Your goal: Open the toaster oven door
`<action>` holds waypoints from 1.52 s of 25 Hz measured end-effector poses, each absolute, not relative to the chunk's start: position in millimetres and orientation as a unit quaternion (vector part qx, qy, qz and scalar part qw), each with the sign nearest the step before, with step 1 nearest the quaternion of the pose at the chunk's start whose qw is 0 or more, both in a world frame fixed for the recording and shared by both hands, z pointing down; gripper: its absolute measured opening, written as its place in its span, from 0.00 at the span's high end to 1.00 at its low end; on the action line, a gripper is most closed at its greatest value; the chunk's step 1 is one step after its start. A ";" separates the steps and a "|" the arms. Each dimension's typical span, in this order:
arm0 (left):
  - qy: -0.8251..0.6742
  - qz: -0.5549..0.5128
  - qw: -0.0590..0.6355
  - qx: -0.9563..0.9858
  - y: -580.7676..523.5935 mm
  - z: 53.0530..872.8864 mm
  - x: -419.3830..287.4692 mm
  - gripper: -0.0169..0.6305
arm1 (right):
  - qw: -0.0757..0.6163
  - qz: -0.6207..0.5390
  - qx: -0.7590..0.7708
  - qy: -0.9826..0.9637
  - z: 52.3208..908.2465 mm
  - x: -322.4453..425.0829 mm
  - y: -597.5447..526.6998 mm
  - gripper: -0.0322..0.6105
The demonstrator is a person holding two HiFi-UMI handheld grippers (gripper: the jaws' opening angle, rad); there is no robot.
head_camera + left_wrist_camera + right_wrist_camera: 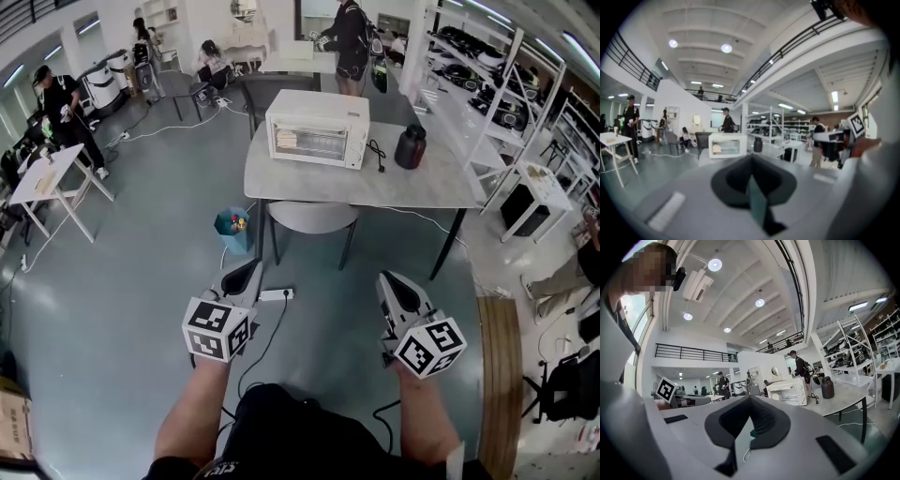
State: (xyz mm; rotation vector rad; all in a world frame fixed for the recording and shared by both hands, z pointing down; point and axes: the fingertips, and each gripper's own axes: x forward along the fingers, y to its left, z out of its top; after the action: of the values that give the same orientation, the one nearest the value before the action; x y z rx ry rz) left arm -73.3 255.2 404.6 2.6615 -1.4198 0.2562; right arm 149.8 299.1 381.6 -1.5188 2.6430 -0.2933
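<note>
1. Two grippers sit low in the head view, the left gripper and the right gripper. Both are over grey floor, well apart from the table. The toaster oven stands on the table's far left part with its door shut and the glass front facing me. A dark jug is near its right side, with a black cord lying between them. A round stool is tucked under the table, and a blue bin stands by the left table leg.
2. Left gripper view: the jaws are clenched together with nothing between them. The toaster oven shows just left of the jaw tips, small and well apart (no contact).
3. Right gripper view: the jaws are pressed together and empty. The toaster oven is to the right of the tips, on the table, door closed. The jug stands to its right.
</note>
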 end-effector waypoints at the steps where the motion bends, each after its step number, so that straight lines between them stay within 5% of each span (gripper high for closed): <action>1: -0.469 0.084 0.059 0.877 254.9 405.0 -73.4 0.96 | 0.042 -0.099 -0.495 0.862 381.4 151.3 297.6 0.96; 38: -0.425 0.032 0.109 0.898 -9.2 432.7 -146.3 0.96 | 0.019 -0.167 -0.529 0.832 409.4 81.4 47.3 0.96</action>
State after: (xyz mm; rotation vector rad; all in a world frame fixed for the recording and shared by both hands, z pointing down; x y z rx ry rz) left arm -146.3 -9.2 432.7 2.6404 -1.2508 0.0945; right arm 81.4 47.3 409.4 -1.6411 2.5825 -0.5175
